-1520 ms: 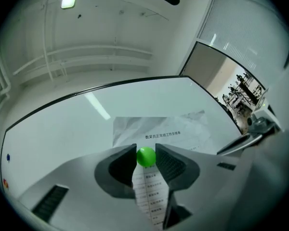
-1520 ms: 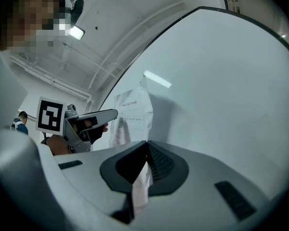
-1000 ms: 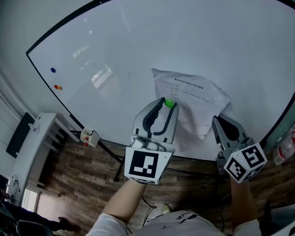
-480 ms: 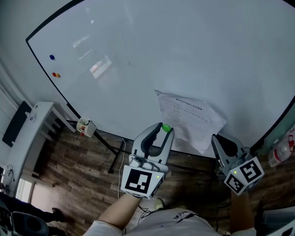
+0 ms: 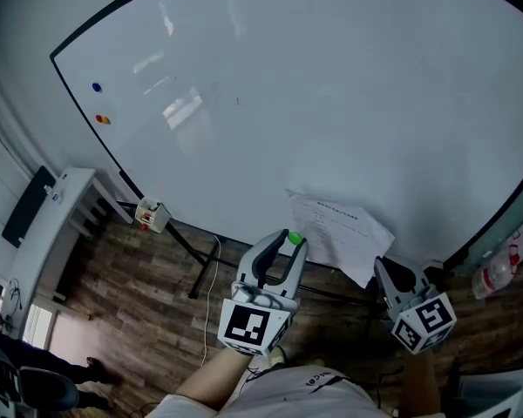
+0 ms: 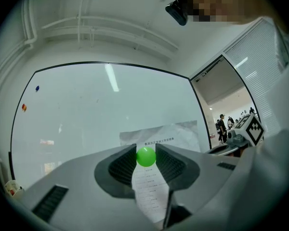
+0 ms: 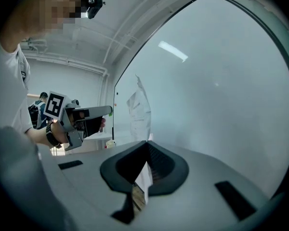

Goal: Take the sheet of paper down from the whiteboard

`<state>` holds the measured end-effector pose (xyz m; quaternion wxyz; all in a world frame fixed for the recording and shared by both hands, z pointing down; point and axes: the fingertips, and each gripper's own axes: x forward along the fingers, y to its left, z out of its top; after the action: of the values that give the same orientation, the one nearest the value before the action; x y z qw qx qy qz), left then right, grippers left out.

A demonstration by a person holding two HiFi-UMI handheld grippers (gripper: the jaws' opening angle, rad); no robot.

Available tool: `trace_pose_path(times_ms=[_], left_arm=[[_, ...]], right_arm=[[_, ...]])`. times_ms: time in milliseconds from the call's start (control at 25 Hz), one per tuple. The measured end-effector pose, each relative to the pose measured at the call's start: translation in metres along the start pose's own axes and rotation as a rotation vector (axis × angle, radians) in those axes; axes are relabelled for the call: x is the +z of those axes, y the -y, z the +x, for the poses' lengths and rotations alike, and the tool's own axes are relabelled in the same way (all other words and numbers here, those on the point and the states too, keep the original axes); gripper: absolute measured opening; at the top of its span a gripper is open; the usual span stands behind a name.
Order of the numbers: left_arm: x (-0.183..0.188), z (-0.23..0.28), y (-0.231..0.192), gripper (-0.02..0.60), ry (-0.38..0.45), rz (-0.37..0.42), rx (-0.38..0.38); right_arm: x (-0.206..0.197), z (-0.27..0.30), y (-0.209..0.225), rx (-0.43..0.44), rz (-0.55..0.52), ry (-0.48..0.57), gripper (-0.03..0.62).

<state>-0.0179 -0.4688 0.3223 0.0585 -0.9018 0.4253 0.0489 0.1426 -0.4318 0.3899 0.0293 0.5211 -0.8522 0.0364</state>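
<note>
The crumpled printed sheet of paper [image 5: 342, 236] hangs low in front of the whiteboard [image 5: 331, 94], near its bottom edge. My right gripper [image 5: 386, 269] is shut on the sheet's lower right corner; in the right gripper view the paper [image 7: 137, 107] runs up from between the jaws [image 7: 145, 166]. My left gripper [image 5: 291, 239] is shut on a small green ball magnet [image 6: 146, 156] just left of the sheet. In the left gripper view the sheet [image 6: 168, 134] shows behind the magnet.
A blue magnet [image 5: 97, 87] and an orange magnet [image 5: 103, 119] stick to the board's far left. A small white box [image 5: 152, 215] hangs at the board's lower left corner. A white table [image 5: 57, 220] stands left, a bottle [image 5: 492, 273] right, wooden floor [image 5: 157, 303] below.
Both grippers have sunk down the board. The sheet came down with the right gripper, the green magnet with the left. The sheet now hangs near the bottom edge.
</note>
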Motion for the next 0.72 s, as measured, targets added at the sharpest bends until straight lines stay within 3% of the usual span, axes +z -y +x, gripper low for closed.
trace_pose_path(times_ms=[720], left_arm=[[-0.02,-0.002,-0.004,0.132,-0.04,-0.05,-0.025]], right_arm=[[0.006,0.011,-0.007,-0.012,-0.011,-0.013,0.014]])
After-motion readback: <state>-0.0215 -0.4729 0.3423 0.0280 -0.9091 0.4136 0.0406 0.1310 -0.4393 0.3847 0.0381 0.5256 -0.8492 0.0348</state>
